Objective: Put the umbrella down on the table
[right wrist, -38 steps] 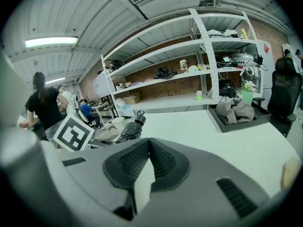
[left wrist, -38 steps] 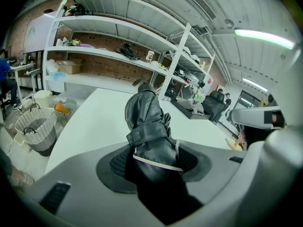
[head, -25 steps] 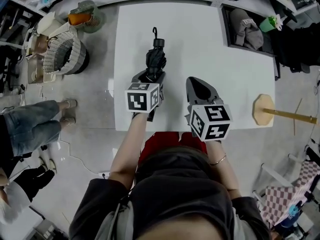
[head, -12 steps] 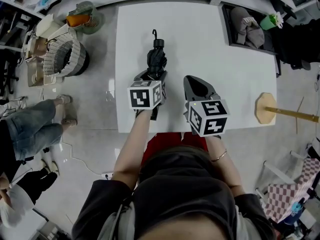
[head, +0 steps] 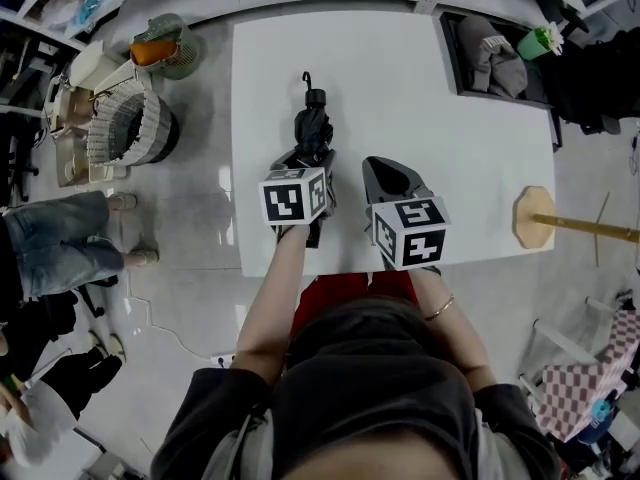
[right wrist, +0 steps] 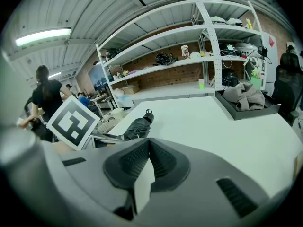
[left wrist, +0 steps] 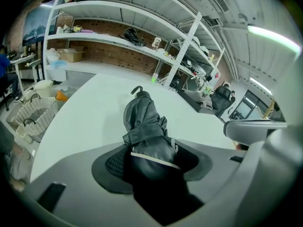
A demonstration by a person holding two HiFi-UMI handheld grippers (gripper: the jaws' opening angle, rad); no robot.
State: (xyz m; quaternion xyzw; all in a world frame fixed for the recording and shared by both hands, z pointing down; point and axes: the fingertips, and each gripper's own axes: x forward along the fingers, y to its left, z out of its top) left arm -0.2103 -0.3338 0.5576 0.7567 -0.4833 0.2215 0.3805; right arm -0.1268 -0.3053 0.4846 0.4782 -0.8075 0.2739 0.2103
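A folded black umbrella (head: 313,128) lies lengthwise on the white table (head: 420,88), its hook handle pointing to the far side. My left gripper (head: 308,160) is around its near end. In the left gripper view the umbrella (left wrist: 144,126) fills the gap between the wide-set jaws of the left gripper (left wrist: 151,162), and the pads rest against its sides. My right gripper (head: 392,173) hovers just to the right with nothing in it. Its pads meet in the right gripper view, where the right gripper (right wrist: 149,148) points past the umbrella (right wrist: 137,126).
A black tray with grey cloth (head: 495,53) sits at the table's far right corner. A wooden stand (head: 530,218) is on the floor to the right. Woven baskets (head: 125,118) and a bystander's legs (head: 60,248) are on the floor to the left.
The right gripper has sunk a little toward the table. The left gripper stays around the umbrella, which still lies in the same spot. The bystander at the left has shifted.
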